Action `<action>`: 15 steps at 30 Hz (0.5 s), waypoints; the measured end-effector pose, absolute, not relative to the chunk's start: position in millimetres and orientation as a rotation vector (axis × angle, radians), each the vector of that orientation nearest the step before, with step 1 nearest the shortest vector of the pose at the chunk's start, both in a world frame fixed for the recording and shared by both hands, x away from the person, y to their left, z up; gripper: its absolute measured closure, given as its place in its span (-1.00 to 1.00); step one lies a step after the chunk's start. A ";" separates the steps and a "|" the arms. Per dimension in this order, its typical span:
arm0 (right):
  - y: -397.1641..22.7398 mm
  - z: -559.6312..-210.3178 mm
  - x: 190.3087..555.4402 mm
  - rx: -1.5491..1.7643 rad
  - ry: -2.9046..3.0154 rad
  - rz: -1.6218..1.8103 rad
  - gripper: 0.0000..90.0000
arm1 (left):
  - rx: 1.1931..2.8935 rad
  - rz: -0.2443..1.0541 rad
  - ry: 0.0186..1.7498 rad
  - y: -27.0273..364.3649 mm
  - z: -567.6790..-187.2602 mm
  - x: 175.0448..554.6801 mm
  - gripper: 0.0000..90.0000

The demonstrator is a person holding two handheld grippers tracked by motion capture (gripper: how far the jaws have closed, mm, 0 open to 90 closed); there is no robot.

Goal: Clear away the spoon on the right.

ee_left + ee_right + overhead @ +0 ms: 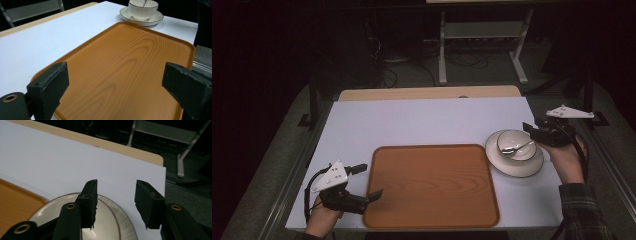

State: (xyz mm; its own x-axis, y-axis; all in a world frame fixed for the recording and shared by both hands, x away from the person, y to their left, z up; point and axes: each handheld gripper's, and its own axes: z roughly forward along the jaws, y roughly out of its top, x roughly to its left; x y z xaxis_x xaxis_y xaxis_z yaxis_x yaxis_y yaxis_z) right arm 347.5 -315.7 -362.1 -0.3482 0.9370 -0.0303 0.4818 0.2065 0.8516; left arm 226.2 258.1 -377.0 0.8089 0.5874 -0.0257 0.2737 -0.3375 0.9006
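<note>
An orange wood-grain tray (432,185) lies at the middle front of the white table. To its right a white bowl (515,142) with a metal spoon (518,148) in it stands on a white saucer (512,167). My left gripper (369,181) is open at the tray's left edge, and in the left gripper view (115,85) its jaws stand wide apart with the tray (130,62) between them. My right gripper (531,134) is open at the bowl's right rim. In the right gripper view (117,195) one jaw is over the white dish (112,220) and the other is outside its rim.
The white tabletop (412,122) has bare room behind the tray. A wooden strip (427,93) runs along its far edge. Beyond it are a grey metal stand (482,45) and cables on a dark floor. The saucer sits near the table's right edge.
</note>
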 end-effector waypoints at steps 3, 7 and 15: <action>-316.3 -360.3 338.7 1.345 1.901 1.041 -0.07 | 1.933 0.373 0.647 258.7 -376.8 226.0 -0.85; -321.1 -361.0 326.6 1.365 1.890 1.072 -0.07 | 1.932 0.373 0.646 258.7 -376.8 226.0 -0.85; -334.7 -371.6 303.8 1.404 1.889 1.050 -0.07 | 1.930 0.373 0.650 258.5 -376.6 225.8 -0.85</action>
State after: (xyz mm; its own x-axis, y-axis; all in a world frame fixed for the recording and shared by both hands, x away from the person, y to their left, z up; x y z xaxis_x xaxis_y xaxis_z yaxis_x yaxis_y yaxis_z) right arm 303.8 -334.7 -371.6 -0.2972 0.9547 0.0172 0.5188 0.1463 0.8423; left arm 225.8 258.5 -376.6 0.8065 0.5906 -0.0271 0.2746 -0.3335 0.9019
